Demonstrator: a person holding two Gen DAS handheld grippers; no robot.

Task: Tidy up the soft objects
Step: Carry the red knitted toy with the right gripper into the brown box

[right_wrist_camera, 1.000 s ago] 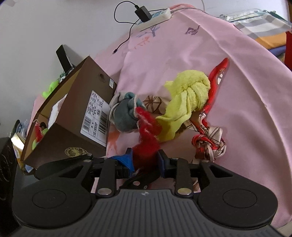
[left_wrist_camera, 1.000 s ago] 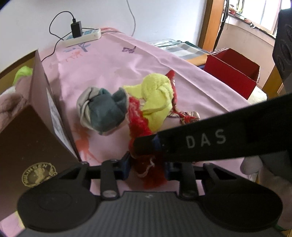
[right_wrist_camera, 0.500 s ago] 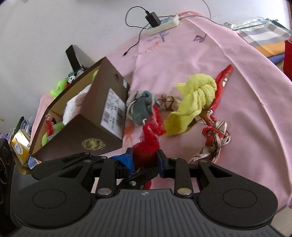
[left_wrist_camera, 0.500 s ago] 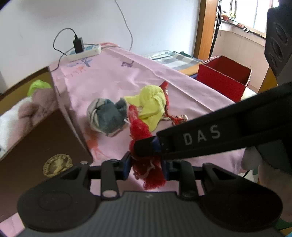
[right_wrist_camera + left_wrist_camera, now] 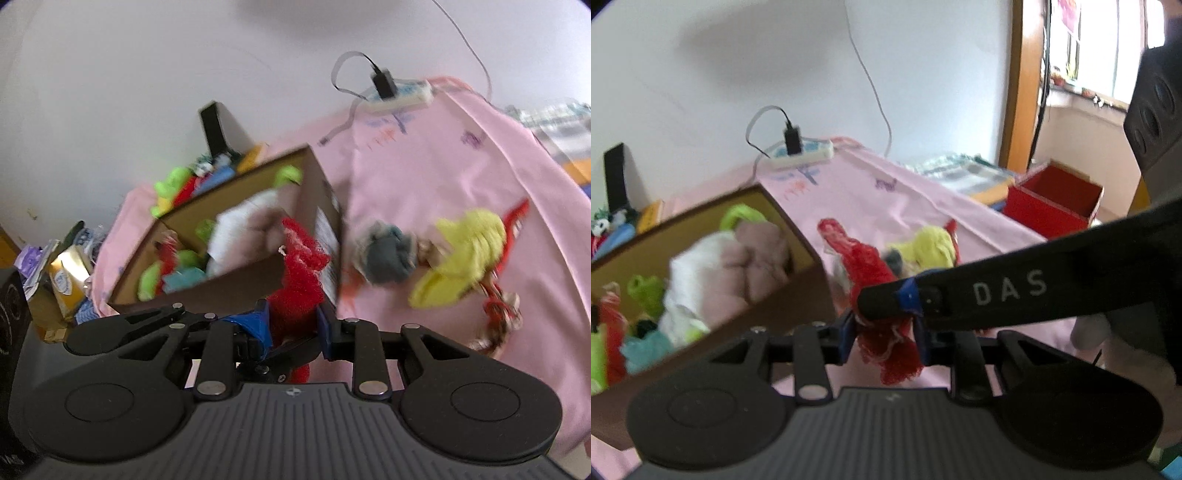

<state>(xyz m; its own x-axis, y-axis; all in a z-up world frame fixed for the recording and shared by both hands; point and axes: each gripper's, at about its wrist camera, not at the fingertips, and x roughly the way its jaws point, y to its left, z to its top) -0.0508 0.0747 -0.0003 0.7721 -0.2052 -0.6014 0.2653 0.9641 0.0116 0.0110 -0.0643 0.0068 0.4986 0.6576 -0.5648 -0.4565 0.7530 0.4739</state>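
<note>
Left tool (image 5: 884, 332) – clamped nearly closed on the lower end of the red mesh cloth (image 5: 868, 266), frayed hem hanging below the pads. Right tool (image 5: 291, 321) – likewise pinching the same cloth between narrow jaws, one long finger reaching across the left wrist view to meet the bundle. Held off the bench (image 5: 923, 206) by both, upper end standing free above the jaws, close to the near right corner of the box.

Largest first:
- Bench under a pink cloth, running to the far edge by the wall.
- Brown cardboard box (image 5: 768, 314) at the left edge, open on top, already crowded with white, mauve, green and red soft things.
- Red box (image 5: 1045, 218) beyond the right edge, apparently empty.
- Yellow towel (image 5: 469, 236), knotted, mid-bench.
- Grey-blue bundle (image 5: 388, 254) just beside the brown box's labelled wall.
- Patterned scarf (image 5: 498, 317), partly under the towel, trailing toward the near edge.
- Power strip (image 5: 801, 155) at the far edge, charger plugged in.

Likely step: carrying the mesh cloth over the box rim for release.

Possible trouble from here:
- Snagging of the open mesh on the cardboard corner if brought in too low; box likely to tip or slide.
- Stretching or tearing if the two tools drift apart while both pinch.
- Uneven release – cloth left dangling from one tool, or clinging to a pad.
- Landing on the heaped contents and sliding back out over the wall onto the bench.
</note>
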